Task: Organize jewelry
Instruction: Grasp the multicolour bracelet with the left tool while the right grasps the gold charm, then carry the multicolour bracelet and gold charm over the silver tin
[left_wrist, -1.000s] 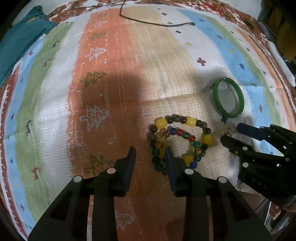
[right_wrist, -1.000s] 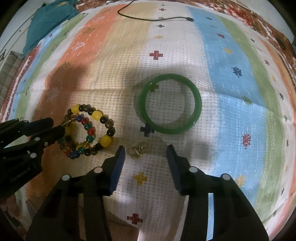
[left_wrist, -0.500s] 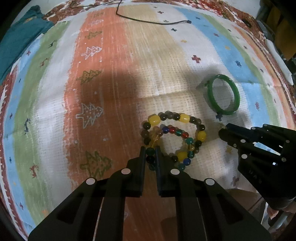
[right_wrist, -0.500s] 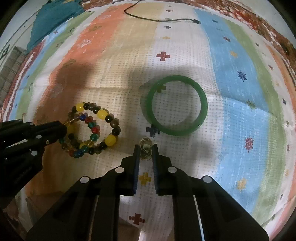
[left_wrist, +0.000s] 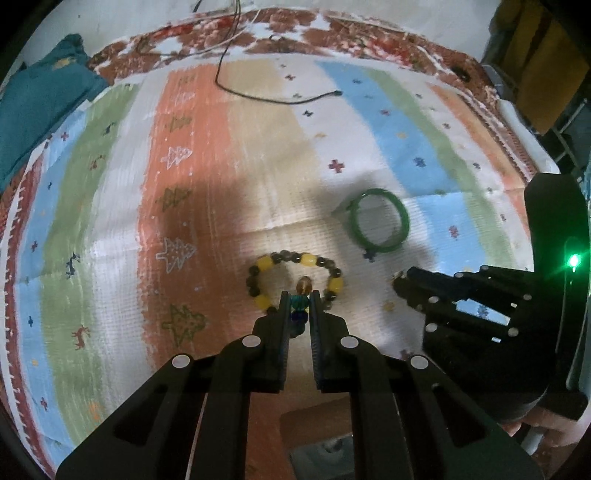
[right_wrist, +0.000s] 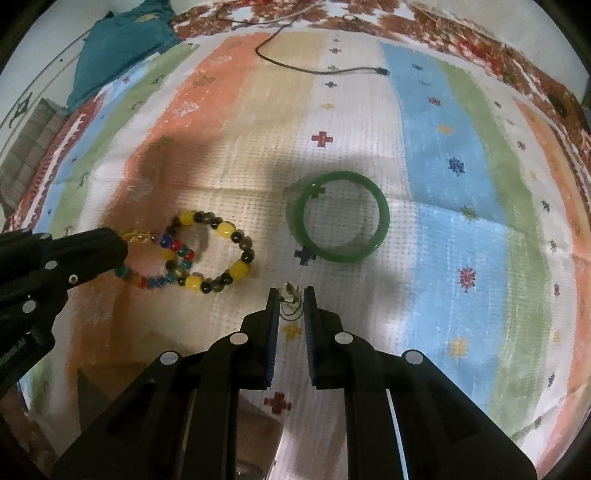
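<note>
- My left gripper (left_wrist: 299, 303) is clamped on the multicolour bead bracelet (right_wrist: 173, 254); beads sit btwn the pads, rest of the strand trails off twd the cloth
- Yellow-and-dark bead bracelet (left_wrist: 295, 275) lies flat just past the left tips, partly overlapped by the held strand
- My right gripper (right_wrist: 290, 295) is pinched on small gold wire earrings (right_wrist: 290, 301), at the very tips
- Green bangle (right_wrist: 341, 217) lies flat ahead of the right tips, slightly right; right hand is nearer it
- Striped cloth (right_wrist: 443, 147) is bare beyond; black cable (right_wrist: 321, 68) & teal fabric (right_wrist: 122, 44) lie far off at the back edge
- No tray or box seen, so I can't tell the drop spot
</note>
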